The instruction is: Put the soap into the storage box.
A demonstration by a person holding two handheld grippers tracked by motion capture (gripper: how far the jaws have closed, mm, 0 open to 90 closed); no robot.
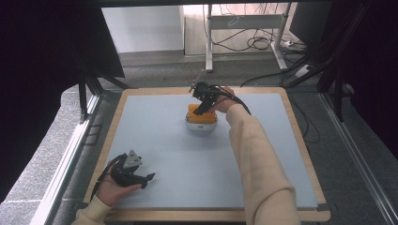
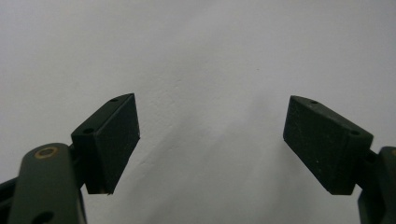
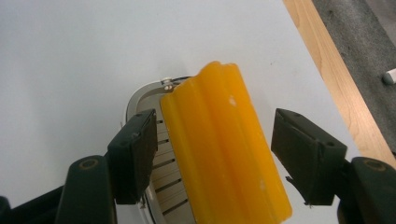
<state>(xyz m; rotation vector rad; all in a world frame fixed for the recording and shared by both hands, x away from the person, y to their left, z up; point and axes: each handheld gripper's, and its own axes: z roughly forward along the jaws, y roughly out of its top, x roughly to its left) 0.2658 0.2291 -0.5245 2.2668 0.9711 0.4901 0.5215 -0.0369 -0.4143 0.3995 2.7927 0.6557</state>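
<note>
High view: the table [image 1: 155,140] has a pale blue-grey top with a wooden rim. Near its far edge, about midway along, sits a white dish [image 1: 201,124] with an orange bar [image 1: 199,113] lying on it. The right gripper [image 1: 204,108] comes down onto the bar from the far side, held by the right hand [image 1: 224,100], whose cream sleeve runs back to the near edge.

The right gripper view looks along that gripper's jaws. The bar [image 3: 226,144] lies lengthwise between them on the slatted dish [image 3: 163,163]. The jaws are spread, one on each side of the bar. The right pad stands clear of it; the left pad sits just beside the bar's edge, and I cannot tell if it touches. No pad presses on the bar.

Near the table's near-left corner, the left gripper [image 1: 146,180] rests low over the top in the left hand [image 1: 112,185], well apart from the dish. In the left gripper view its jaws are spread wide, with bare table top [image 2: 210,56] between them.
</note>
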